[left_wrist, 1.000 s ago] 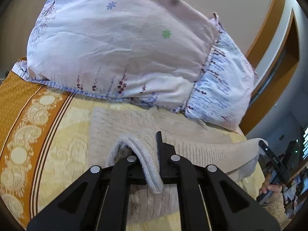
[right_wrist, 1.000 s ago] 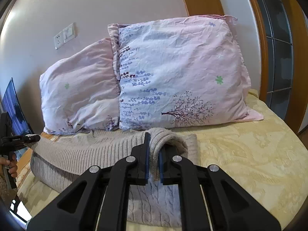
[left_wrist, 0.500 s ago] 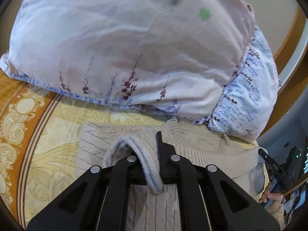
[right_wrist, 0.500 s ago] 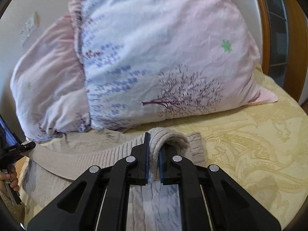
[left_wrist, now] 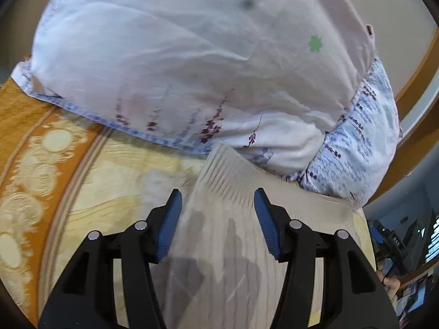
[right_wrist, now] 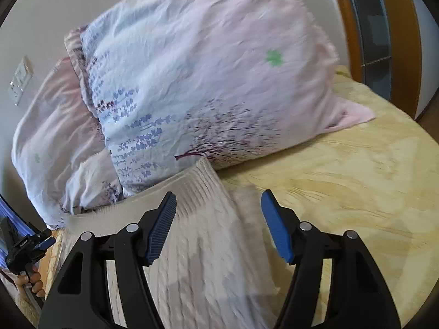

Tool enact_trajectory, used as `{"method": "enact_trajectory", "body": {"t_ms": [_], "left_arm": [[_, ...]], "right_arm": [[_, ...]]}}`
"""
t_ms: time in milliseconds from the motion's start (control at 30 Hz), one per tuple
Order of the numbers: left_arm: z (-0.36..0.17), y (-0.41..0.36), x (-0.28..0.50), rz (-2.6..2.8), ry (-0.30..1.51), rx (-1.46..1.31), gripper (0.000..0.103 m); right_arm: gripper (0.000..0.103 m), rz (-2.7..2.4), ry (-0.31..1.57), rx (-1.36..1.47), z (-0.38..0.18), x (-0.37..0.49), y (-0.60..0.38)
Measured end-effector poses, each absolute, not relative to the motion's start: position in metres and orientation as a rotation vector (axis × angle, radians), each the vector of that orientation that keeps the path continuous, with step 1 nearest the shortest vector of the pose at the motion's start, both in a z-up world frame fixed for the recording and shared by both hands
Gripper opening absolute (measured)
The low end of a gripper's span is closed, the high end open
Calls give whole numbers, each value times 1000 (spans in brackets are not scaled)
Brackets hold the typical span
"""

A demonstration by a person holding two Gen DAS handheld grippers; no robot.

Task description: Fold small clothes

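Note:
A beige knit sweater [left_wrist: 227, 235] lies folded over on the yellow bedspread [left_wrist: 115, 192], its ribbed hem reaching the pillows. It also shows in the right wrist view [right_wrist: 208, 235]. My left gripper [left_wrist: 216, 219] is open just above the sweater's left end, holding nothing. My right gripper [right_wrist: 219, 222] is open above the sweater's right end, also empty. The blue pads [right_wrist: 162, 227] stand wide apart. Both views are blurred by motion.
Two pink floral pillows [left_wrist: 192, 63] [right_wrist: 208, 82] lean against the wall right behind the sweater. An orange patterned border [left_wrist: 24, 148] runs along the bed's left side. A wooden frame [right_wrist: 397, 41] stands at the right. My other hand and gripper show at the left edge [right_wrist: 24, 249].
Both grippers have opened and let go of the sweater fold they held. The fold now lies flat against the pillows. Both cameras moved closer to the pillows.

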State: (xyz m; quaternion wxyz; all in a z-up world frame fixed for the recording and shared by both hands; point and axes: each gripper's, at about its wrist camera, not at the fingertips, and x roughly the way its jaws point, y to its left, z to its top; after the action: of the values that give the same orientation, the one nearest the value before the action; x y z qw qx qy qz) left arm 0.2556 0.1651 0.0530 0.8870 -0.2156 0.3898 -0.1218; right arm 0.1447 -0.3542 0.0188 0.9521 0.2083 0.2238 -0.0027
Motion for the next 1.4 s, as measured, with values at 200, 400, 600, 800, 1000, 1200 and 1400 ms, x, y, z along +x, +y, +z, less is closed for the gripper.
{"method": "enact_trajectory", "body": {"t_ms": [200, 400, 600, 800, 1000, 1200, 1400], "left_arm": [[45, 185, 218, -272, 844, -399, 53], [32, 186, 200, -292, 883, -393, 52], [21, 177, 194, -294, 911, -372, 44], [15, 172, 194, -302, 926, -363, 24], [10, 177, 192, -311, 935, -406, 8], [28, 184, 180, -348, 893, -400, 7], [25, 188, 172, -360, 906, -367, 7]], "right_arm": [[55, 30, 500, 404, 4, 111, -365], [49, 63, 569, 363, -14, 105, -355], [36, 79, 612, 326, -24, 108, -344], [14, 88, 619, 294, -29, 110, -339], [12, 89, 567, 281, -20, 98, -335], [12, 96, 510, 284, -4, 79, -333], [11, 48, 582, 295, -25, 75, -333]]}}
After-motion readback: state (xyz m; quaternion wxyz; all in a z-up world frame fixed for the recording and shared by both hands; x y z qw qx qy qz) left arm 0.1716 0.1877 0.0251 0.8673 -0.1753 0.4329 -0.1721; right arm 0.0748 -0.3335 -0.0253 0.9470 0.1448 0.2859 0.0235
